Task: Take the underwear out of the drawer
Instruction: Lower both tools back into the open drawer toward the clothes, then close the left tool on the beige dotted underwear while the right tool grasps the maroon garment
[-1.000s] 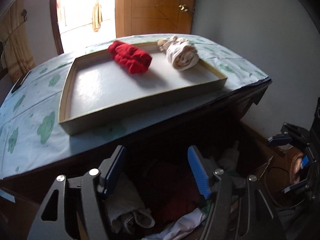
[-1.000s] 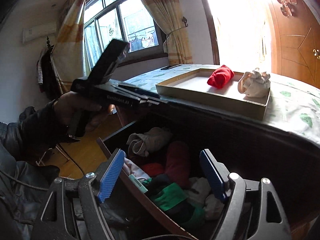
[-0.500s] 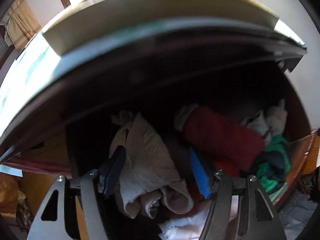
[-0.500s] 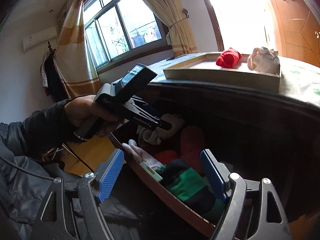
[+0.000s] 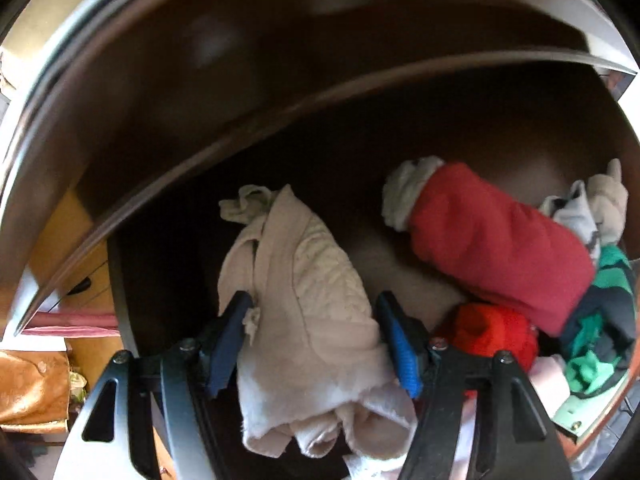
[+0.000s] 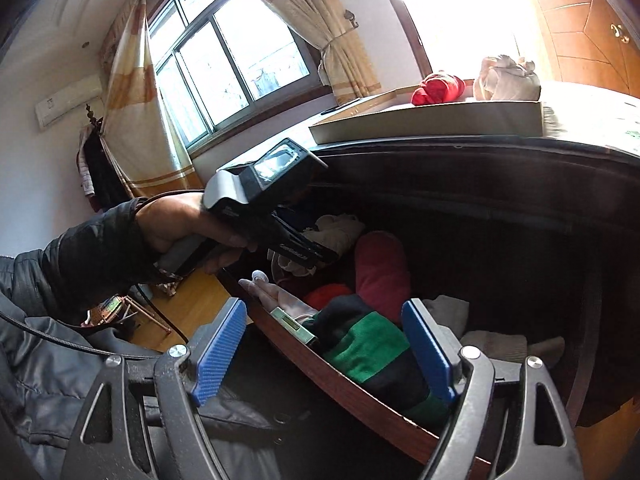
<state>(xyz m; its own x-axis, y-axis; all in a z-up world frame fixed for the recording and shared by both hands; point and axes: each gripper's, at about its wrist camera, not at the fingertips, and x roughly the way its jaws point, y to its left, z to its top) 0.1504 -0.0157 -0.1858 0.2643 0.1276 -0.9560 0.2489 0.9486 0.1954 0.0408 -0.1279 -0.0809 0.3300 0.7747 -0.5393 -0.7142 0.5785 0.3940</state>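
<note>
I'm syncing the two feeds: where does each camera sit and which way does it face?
Left wrist: on the left gripper, facing down into the drawer at the cream garment; own fingers show.
Right wrist: on the right gripper, outside the drawer front, facing the window; shows the left hand.
Shared: cream garment, green-striped garment.

**Colours and patterns, ordered from the drawer**

Drawer point(image 5: 400, 132): dark brown wood. Inside it: cream garment point(image 5: 304, 300), knit-textured; dark red roll point(image 5: 496, 240) with white end; bright red bundle point(image 5: 492, 332); green-and-black striped cloth point(image 6: 372, 348). On the tray point(image 6: 432, 122) above the drawer: red roll point(image 6: 438, 88), cream bundle point(image 6: 506, 80). Gripper pads point(image 6: 218, 348): blue.
</note>
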